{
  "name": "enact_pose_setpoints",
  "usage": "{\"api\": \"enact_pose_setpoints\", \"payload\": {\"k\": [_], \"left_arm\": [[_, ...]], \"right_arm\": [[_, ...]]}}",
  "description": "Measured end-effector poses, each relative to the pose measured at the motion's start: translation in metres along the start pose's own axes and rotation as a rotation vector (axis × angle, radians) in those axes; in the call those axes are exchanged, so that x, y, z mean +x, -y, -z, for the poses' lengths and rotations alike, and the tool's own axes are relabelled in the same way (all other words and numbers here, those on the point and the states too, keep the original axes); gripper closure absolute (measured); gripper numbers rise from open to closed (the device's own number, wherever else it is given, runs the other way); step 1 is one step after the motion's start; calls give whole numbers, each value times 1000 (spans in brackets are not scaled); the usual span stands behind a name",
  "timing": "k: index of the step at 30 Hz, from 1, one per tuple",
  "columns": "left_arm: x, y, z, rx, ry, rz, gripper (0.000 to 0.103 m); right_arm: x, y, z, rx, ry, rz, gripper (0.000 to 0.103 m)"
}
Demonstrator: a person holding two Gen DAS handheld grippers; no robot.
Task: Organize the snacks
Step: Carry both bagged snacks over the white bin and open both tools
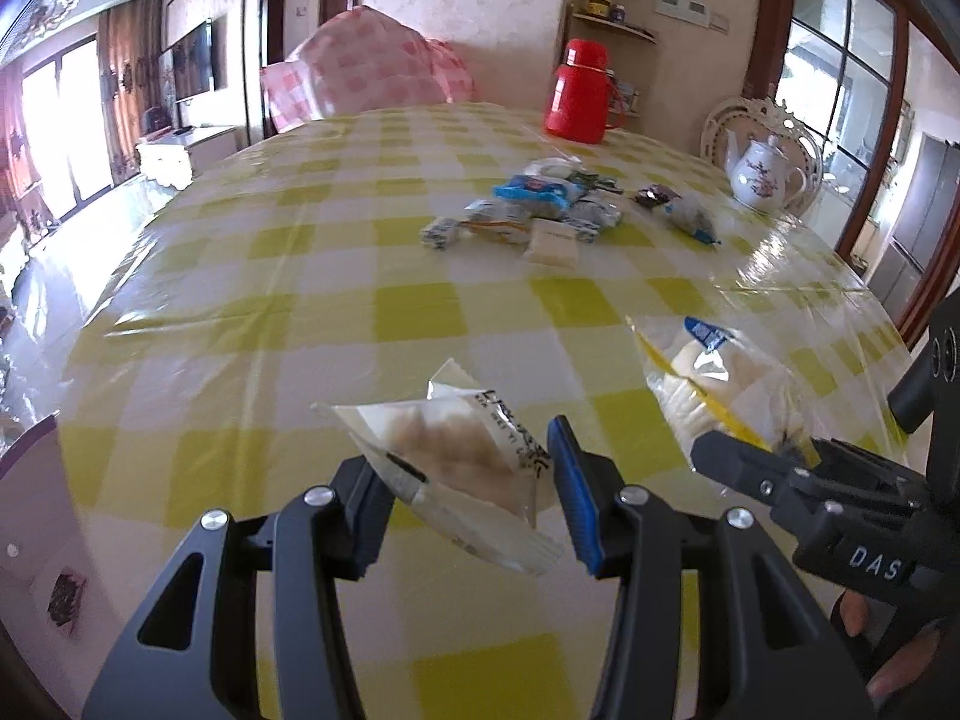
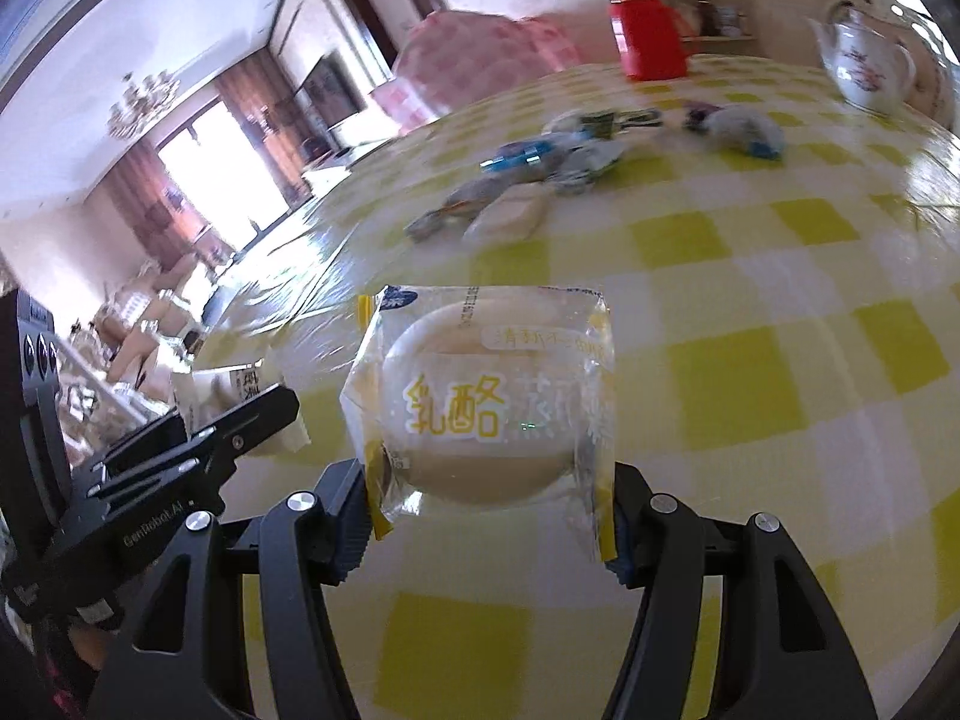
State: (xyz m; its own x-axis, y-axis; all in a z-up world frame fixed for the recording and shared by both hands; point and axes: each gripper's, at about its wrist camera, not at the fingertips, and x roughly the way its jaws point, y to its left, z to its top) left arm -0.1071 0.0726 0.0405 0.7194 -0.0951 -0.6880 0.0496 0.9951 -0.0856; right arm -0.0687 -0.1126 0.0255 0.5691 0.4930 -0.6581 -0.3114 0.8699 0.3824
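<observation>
**Holding a wrapped snack in each gripper above the checked counter**

Gripping a clear-wrapped pale pastry (image 1: 456, 456), the left gripper (image 1: 474, 498) has its jaws clenched on the packet's two sides, so the packet hangs tilted between them, lifted off the yellow-and-white checked counter (image 1: 270, 276). Just to its right, the right gripper (image 2: 489, 516) grasps a round white cake in a clear wrapper with yellow lettering (image 2: 486, 402), its jaws pressing on the wrapper's left and right edges; the cake faces the camera, also clear of the counter. In the left wrist view this same cake shows at the near right, with the other tool's black body under it.

Further off, right of the counter's middle, lies a loose pile of wrapped snacks (image 1: 528, 210), mostly blue and white, with one flat white packet at its near edge. A separate small snack (image 1: 678, 210) lies just right of the pile. At the far edge stands a red flask (image 1: 579, 93), and to the far right a white teapot (image 1: 759, 177) with a flower pattern
</observation>
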Motion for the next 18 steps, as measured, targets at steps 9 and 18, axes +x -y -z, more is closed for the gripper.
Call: {"api": "enact_pose_setpoints", "payload": {"k": [9, 18], "left_arm": [[-36, -66, 22, -50, 17, -97, 54], [-66, -134, 42, -106, 19, -198, 54]], "right_arm": [[17, -67, 15, -124, -40, -90, 43], [36, -136, 26, -232, -72, -159, 43]]}}
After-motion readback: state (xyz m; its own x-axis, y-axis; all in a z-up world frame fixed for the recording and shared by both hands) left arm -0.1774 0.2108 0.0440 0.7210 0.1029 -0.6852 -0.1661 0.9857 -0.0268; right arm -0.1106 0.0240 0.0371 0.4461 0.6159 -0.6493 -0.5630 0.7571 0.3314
